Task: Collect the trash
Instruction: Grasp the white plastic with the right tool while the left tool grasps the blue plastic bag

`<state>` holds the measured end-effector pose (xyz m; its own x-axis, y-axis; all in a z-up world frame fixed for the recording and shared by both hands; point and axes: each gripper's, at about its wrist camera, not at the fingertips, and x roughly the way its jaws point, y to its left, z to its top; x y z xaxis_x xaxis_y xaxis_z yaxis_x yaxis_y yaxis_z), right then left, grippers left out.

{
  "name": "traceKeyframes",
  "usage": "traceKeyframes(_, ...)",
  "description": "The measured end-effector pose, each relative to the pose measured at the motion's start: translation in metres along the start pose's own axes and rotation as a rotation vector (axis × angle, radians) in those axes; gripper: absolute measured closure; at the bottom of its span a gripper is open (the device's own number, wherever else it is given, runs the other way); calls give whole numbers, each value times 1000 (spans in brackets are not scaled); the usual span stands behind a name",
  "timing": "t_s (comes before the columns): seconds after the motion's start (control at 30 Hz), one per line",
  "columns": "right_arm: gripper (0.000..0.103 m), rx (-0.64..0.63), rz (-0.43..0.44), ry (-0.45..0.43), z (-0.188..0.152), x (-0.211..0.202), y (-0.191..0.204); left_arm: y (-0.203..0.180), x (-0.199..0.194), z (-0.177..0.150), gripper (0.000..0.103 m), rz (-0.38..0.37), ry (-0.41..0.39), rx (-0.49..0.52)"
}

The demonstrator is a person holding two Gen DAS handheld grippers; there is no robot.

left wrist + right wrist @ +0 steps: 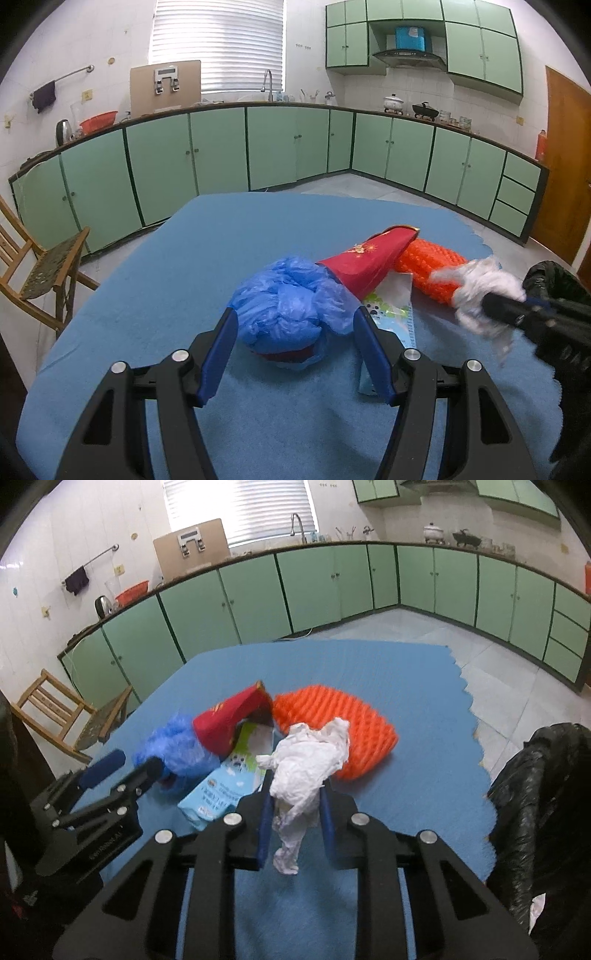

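Left wrist view: left tongs (293, 325) spread wide around the blue plastic bag (291, 299), beside the red carton (364, 264). Right wrist view: right tongs (295, 805) clenched on white crumpled paper (308, 760), raised before the orange foam (332, 723); bare counter (424, 775) rightward to its scalloped edge.

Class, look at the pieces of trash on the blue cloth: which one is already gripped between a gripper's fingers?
The crumpled white paper, clamped in the right gripper. The blue plastic bag only sits between the left gripper's open fingers.
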<state>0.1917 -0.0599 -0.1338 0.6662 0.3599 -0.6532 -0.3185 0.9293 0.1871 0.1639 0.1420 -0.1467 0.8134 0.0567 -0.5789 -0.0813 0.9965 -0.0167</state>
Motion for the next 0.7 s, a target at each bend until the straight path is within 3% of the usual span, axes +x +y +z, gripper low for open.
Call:
traceKeyframes(0.23, 82, -14, -2, -3, 5, 9, -1, 5, 17, 8, 39, 15, 10, -3)
traceKeyframes(0.47, 82, -37, 8, 3, 7, 17, 3, 7, 44, 12, 35, 7, 101, -7)
traceKeyframes(0.6, 82, -31, 10, 13, 5, 19, 2, 4, 46, 10, 53, -25, 118, 9)
traceKeyframes(0.7, 82, -31, 12, 14, 4, 18, 3, 7, 42, 9, 60, -30, 109, -5)
